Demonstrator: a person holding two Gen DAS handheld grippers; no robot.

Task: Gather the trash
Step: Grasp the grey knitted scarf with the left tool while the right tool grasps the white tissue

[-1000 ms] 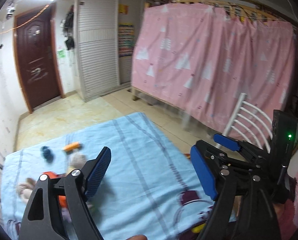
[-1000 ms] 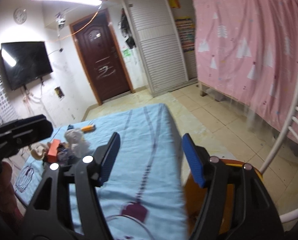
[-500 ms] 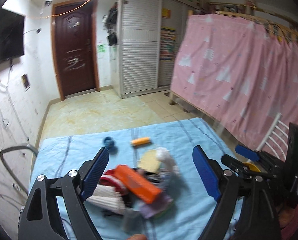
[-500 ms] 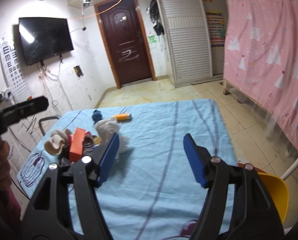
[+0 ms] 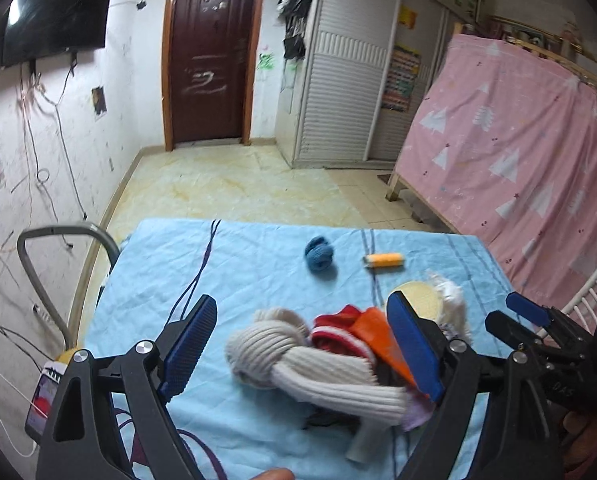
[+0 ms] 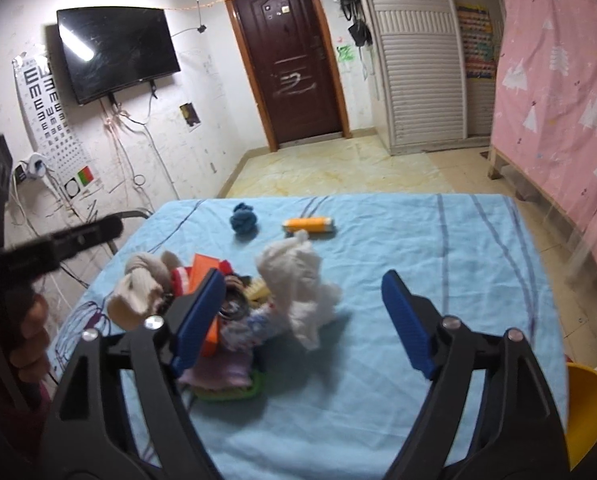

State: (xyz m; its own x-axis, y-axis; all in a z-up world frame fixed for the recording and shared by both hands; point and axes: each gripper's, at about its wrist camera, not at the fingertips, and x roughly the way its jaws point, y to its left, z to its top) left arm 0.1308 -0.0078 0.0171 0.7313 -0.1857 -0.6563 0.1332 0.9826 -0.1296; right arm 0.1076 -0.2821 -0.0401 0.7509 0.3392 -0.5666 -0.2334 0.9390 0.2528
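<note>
A heap of clutter lies on the light blue tablecloth (image 5: 258, 264): a knotted cream sock (image 5: 298, 364), a red-and-white sock (image 5: 334, 332), an orange box (image 5: 382, 340) and a crumpled white tissue (image 6: 302, 284). A blue yarn ball (image 5: 319, 254) and an orange tube (image 5: 383, 259) lie apart, farther back. My left gripper (image 5: 302, 344) is open and empty, hovering over the cream sock. My right gripper (image 6: 302, 320) is open and empty, just above the tissue; it also shows in the left wrist view (image 5: 514, 320).
A yellow bin (image 6: 586, 408) stands off the table's right edge. A grey metal chair frame (image 5: 54, 264) is at the left edge. A pink curtain (image 5: 518, 152) hangs on the right, a brown door (image 5: 210, 56) is beyond.
Both grippers have swung left from the table's right side toward the heap, which now lies between their jaws. Both stayed open.
</note>
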